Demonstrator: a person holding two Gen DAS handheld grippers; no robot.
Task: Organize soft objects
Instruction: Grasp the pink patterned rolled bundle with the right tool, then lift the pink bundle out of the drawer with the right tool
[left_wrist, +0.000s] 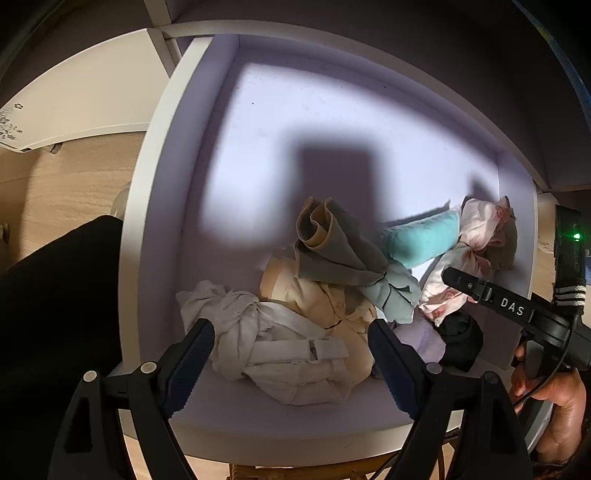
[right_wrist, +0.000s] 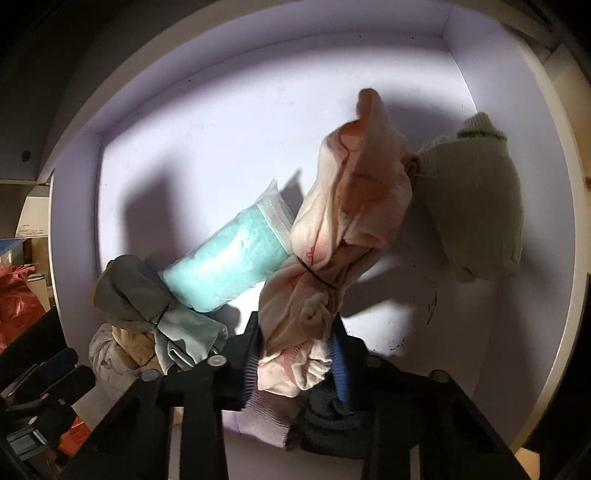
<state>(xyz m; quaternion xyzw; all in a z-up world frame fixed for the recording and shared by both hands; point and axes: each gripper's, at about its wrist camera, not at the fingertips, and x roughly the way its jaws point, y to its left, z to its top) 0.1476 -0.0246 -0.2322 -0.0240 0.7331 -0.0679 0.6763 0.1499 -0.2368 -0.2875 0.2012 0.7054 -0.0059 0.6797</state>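
White drawer (left_wrist: 155, 206): 1 pink tied cloth bundle (right_wrist: 332, 229), right side, pinched at its near end by right gripper (right_wrist: 295, 354), jaws nearly closed. Left gripper (left_wrist: 291, 354) spread wide, empty, above cream garments (left_wrist: 295, 354). Teal roll (right_wrist: 229, 262) beside bundle.

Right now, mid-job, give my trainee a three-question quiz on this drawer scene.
1. True or false: the right gripper is shut on the pink bundle.
2. What is the left gripper doing? A) gripping the white bundle B) open above it C) holding the teal roll
3. Fill in: a thin black ____ ties the pink bundle.

Key: 1 true; 2 B; 3 band
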